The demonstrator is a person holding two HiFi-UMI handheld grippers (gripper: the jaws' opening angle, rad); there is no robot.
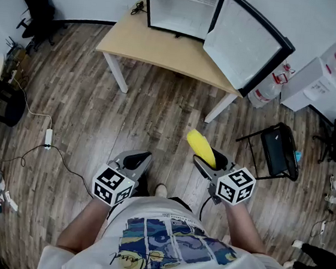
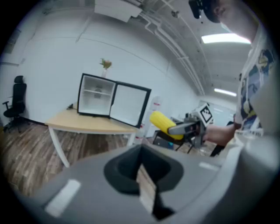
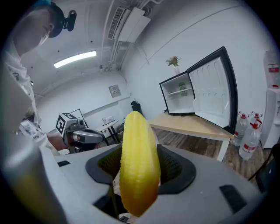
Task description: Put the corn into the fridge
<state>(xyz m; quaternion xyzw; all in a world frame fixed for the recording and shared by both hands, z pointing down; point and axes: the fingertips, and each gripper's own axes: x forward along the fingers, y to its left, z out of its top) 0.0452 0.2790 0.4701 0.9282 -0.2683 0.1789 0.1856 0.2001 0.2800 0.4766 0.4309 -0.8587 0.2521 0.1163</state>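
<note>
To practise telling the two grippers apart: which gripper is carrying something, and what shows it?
The right gripper: the yellow corn is clamped between its jaws and sticks out past them. The left gripper holds nothing.

Table [image 1: 160,45] sits ahead of person, fridge [image 1: 182,6] on its far edge, fridge door [image 1: 244,43] swung out to the R over table's R end. Water bottles [image 1: 267,88] on floor just R of table. Folding chair [image 1: 277,150] to person's R. Office chair [image 1: 38,7] far L by the wall. Power strip [image 1: 48,138] on floor to the L. Left gripper [image 1: 139,161] and right gripper [image 1: 206,160] side by side in front of torso. Corn [image 1: 201,148] btwn right gripper's jaws, poking fwd twd table.
</note>
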